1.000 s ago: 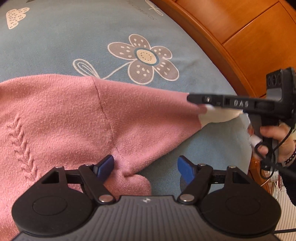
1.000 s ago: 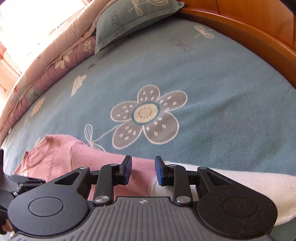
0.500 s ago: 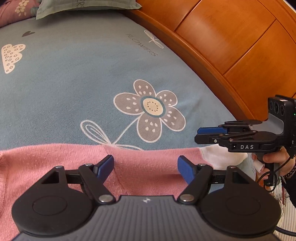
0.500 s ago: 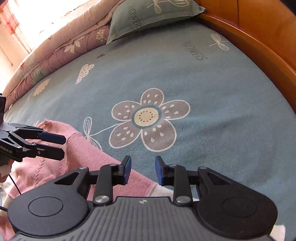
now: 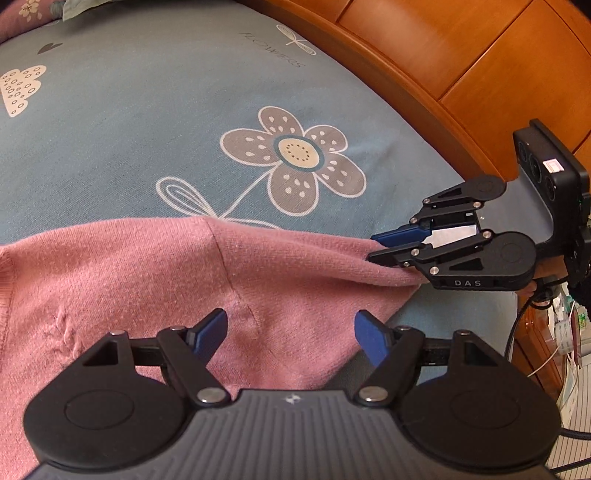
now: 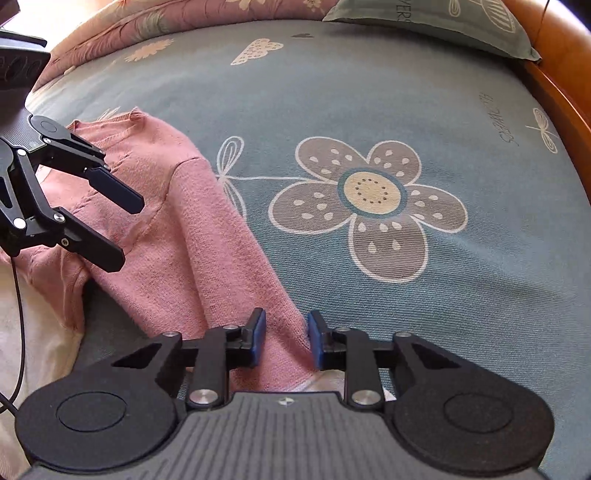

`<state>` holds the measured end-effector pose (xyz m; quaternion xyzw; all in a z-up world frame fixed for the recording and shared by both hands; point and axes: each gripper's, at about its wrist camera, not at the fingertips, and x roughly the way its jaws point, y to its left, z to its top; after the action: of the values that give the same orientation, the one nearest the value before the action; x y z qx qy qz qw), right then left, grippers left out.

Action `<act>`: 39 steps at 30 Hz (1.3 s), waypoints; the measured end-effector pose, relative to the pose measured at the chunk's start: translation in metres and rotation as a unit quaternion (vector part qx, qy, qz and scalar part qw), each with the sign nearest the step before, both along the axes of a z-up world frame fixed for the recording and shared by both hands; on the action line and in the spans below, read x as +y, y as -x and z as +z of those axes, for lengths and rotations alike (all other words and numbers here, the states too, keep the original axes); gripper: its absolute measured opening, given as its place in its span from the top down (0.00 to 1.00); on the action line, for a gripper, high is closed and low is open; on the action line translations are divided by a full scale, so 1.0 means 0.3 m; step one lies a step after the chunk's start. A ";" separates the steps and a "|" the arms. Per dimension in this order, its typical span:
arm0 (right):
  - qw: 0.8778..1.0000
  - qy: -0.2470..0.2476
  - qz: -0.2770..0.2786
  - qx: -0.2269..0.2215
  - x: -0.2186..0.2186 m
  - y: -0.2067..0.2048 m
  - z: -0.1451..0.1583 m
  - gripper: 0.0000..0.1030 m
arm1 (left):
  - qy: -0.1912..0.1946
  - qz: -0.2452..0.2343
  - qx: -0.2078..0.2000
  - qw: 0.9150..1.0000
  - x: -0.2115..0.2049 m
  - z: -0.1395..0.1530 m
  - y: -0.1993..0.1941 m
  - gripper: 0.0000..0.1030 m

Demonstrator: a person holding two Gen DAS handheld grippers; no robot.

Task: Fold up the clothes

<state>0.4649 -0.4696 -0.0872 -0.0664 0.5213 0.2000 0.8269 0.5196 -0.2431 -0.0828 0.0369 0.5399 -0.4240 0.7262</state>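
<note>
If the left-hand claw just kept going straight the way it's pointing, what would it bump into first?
Most likely the pink sweater: the left gripper is open, angled down over it, with nothing between. Depth is hard to judge.

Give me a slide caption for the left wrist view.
Right gripper pinches the pink sweater's sleeve end on the flowered bedsheet.

Fuzzy knit pink sweater (image 5: 155,273), matt woven bedspread (image 5: 147,140), glossy wooden headboard (image 5: 461,48).

A flower-printed blue bed (image 5: 155,122) carries a pink sweater (image 5: 129,280) and a pillow (image 6: 443,22)
</note>
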 end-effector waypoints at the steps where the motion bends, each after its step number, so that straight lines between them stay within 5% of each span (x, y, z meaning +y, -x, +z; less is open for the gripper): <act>1: 1.000 0.008 0.005 -0.003 0.006 -0.002 0.007 0.89 | 0.001 0.002 -0.001 1.000 0.007 0.005 0.002 0.27; 8: 0.992 0.089 -0.022 -0.089 -0.024 -0.066 0.078 0.90 | 0.021 0.021 -0.019 0.999 0.050 0.062 0.000 0.27; 15: 0.993 0.064 -0.080 -0.066 -0.068 -0.086 0.092 0.78 | 0.011 0.033 -0.029 0.999 0.093 0.071 -0.011 0.27; 19: 0.981 0.015 -0.182 -0.062 -0.163 0.018 0.119 0.72 | -0.002 0.043 -0.027 0.999 0.113 0.056 -0.016 0.27; 23: 0.949 -0.071 -0.304 -0.045 -0.285 0.171 0.114 0.70 | -0.009 0.041 -0.022 0.999 0.113 0.040 -0.005 0.27; 30: 0.886 -0.053 -0.456 -0.057 -0.473 0.323 0.079 0.70 | -0.017 0.026 -0.024 0.999 0.066 0.034 0.006 0.27; 34: 0.848 -0.050 -0.523 -0.068 -0.601 0.393 0.056 0.54 | -0.018 0.018 -0.021 0.999 0.032 0.029 0.004 0.27; 37: 0.833 -0.088 -0.543 -0.060 -0.663 0.421 -0.008 0.51 | -0.021 0.013 -0.018 1.000 0.010 0.020 0.007 0.27; 39: 0.836 -0.106 -0.535 -0.054 -0.667 0.406 -0.032 0.49 | -0.023 0.010 -0.017 1.000 -0.006 0.016 0.010 0.27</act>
<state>0.3431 -0.6698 -0.0969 0.2999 0.4054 -0.2238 0.8341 0.5166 -0.2448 -0.0780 0.0555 0.5376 -0.4031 0.7385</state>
